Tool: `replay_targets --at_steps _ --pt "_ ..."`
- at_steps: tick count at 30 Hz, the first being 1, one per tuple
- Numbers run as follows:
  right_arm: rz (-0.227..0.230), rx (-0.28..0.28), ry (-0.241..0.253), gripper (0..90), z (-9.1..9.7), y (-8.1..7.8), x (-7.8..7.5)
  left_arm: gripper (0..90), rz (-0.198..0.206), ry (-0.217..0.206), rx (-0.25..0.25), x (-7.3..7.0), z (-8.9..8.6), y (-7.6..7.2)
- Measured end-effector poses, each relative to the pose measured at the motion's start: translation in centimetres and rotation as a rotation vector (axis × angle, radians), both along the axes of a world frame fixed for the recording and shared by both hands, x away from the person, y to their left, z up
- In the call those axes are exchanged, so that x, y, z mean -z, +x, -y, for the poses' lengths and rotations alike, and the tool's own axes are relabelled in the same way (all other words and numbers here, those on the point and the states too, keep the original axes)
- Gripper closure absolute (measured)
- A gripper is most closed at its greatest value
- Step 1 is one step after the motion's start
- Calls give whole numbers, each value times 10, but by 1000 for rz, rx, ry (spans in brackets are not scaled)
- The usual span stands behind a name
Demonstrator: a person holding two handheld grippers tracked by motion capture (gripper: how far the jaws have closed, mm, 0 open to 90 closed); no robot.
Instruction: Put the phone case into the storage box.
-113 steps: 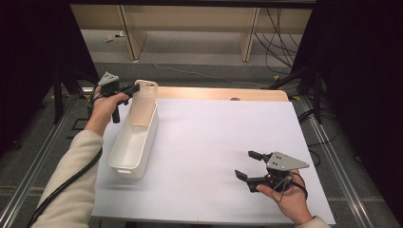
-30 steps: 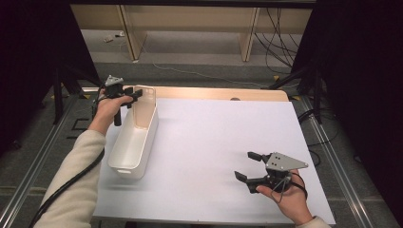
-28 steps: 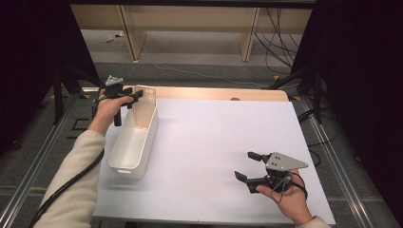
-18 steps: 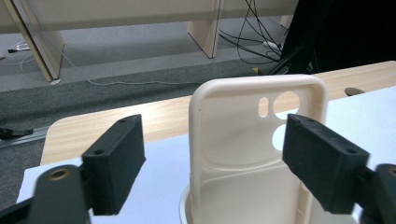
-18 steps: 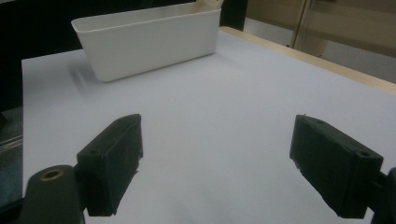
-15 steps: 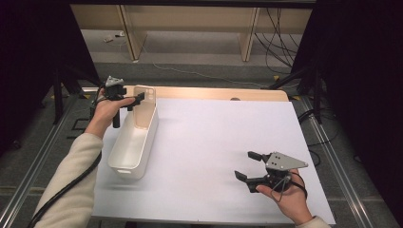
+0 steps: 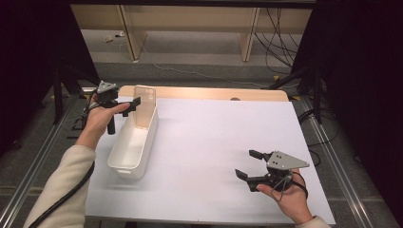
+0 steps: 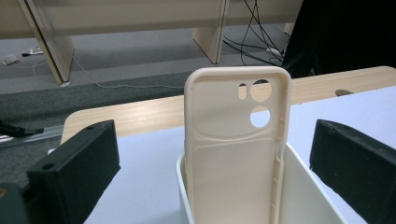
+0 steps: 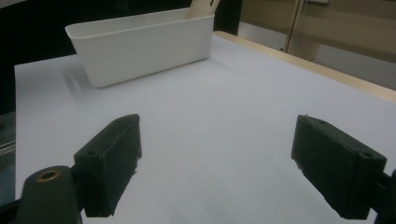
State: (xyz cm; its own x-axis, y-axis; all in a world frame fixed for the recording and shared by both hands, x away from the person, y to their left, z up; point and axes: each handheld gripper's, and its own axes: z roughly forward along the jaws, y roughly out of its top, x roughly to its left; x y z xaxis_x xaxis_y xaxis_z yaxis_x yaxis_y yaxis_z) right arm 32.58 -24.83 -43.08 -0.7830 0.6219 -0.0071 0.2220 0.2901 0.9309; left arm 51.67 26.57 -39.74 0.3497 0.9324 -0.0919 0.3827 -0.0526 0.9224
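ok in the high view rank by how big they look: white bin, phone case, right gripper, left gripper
1. white bin
2. right gripper
3. phone case, partly hidden inside the bin
4. left gripper
The left gripper sits farther from the camera, so its rank below the right gripper is unsure.

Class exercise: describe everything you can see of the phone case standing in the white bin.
The phone case is cream-coloured and looks like soft matte plastic or rubber. It has rounded corners, a raised rim and round camera cutouts near its top, with its hollow inside facing the left gripper's camera. It stands nearly upright at the far end of the white bin, its lower part inside the bin and its top rising above the rim. The left gripper has just been opening; its jaws stand apart on either side without touching it.
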Motion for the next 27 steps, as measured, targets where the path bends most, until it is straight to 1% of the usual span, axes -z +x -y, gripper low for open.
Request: replay_targets --at_steps 2,3,4,5,6,7,10,11,13,14,15,18,19,20,22,23,24,26,27 --pt "6 7 2 170 0 1 -1 0 8 2 2 0 0 -5" --pt "14 6 29 170 -2 1 1 0 6 -1 -1 0 0 -8" --pt "19 6 29 172 -2 1 1 0 9 -2 -1 0 0 -10" --pt "-3 5 32 172 -3 0 0 0 10 -3 -2 1 0 -12" --pt "-3 7 32 173 -3 0 0 0 12 -3 1 2 -1 -15" --pt "20 8 31 174 -2 2 0 0 9 -10 0 3 -1 -17" --pt "20 2 23 174 -1 2 0 0 7 -27 5 4 -2 -22" --pt "24 -1 30 174 -1 3 1 0 12 -35 7 4 -2 -23" --pt "19 0 28 173 -1 3 0 0 19 -41 6 2 -2 -26" --pt "14 5 23 173 0 2 0 0 29 -44 9 1 -2 -27" --pt "12 2 22 173 1 2 0 0 38 -40 9 0 -2 -29" --pt "28 6 34 173 1 3 0 0 55 -31 19 -4 0 -35" --pt "21 3 30 173 1 3 -1 0 61 -34 26 -5 1 -37" --pt "27 -3 47 173 0 3 0 0 62 -34 31 -6 2 -40" --pt "21 2 29 173 1 3 -1 0 66 -29 35 -7 3 -44" --pt "31 6 31 173 1 3 0 0 63 -27 37 -7 3 -47" --pt "29 7 33 173 1 3 0 0 67 -26 40 -7 4 -49" --pt "0 9 35 173 0 2 -1 0 69 -26 49 -8 4 -53" --pt "12 11 35 173 0 2 -1 0 69 -28 50 -8 5 -55"
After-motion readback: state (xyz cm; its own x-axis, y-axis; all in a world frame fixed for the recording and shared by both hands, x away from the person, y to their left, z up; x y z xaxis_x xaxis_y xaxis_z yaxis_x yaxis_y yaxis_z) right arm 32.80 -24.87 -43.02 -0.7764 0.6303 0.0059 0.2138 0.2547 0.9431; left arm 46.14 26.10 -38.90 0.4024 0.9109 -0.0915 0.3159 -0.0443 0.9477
